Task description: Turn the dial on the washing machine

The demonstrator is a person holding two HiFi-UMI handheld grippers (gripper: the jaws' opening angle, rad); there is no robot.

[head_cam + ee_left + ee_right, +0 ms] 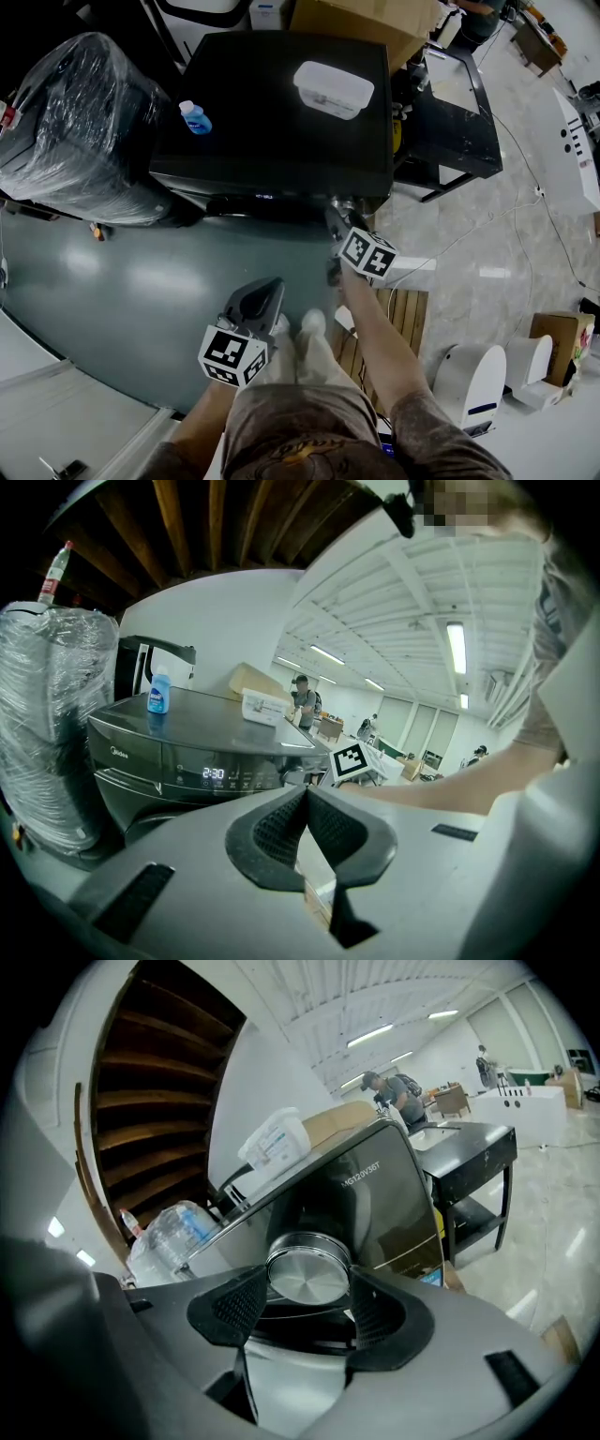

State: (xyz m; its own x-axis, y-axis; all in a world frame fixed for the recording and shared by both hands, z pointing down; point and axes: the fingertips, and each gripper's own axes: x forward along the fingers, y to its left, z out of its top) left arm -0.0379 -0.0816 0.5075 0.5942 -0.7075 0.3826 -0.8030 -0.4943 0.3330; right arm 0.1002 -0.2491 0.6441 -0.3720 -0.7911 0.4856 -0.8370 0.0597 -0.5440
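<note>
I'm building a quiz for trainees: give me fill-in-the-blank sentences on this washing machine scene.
The right gripper has its jaws on the silver ___.
The left gripper has its jaws ___, holding nothing.
The washing machine has a display reading ___.
The bottle on top is ___.
Missing: dial; shut; 2:30; blue.

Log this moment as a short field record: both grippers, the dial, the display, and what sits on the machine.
right gripper: at the machine's front, jaws closed on the dial's sides
dial: round, brushed metal, between the right jaws
left gripper: held back from the machine, jaws together, nothing between them
washing machine: dark, flat top
display: lit, reads 2:30
on top: white lidded container toward the right rear, small blue bottle near the left edge
left of machine: bulky item in clear plastic wrap
</note>
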